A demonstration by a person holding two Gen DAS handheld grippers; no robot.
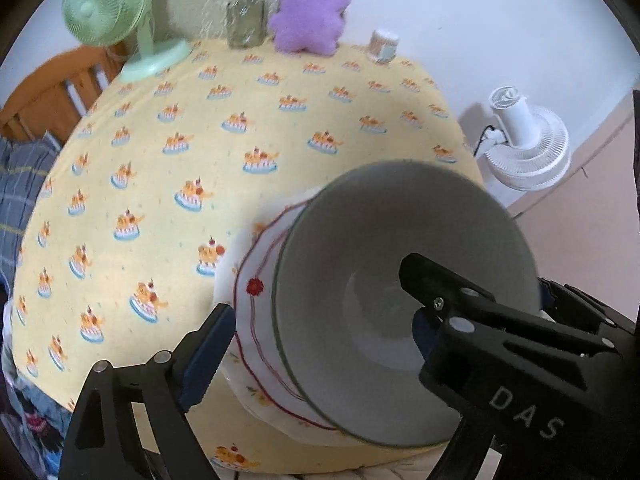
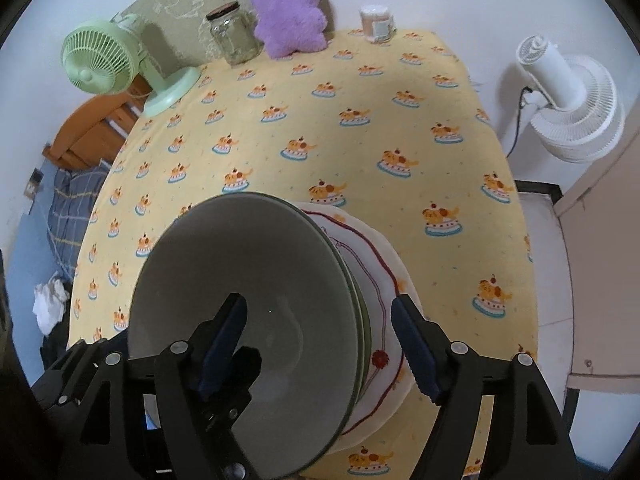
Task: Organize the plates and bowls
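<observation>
On the yellow cake-print tablecloth, a grey glazed bowl is stacked on white red-trimmed plates. Left gripper and right gripper are spread, straddling opposite rims without pressing.

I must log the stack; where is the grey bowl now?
The grey bowl sits on the white plate with the red line, at the near edge of the yellow tablecloth, between both open grippers.
</observation>
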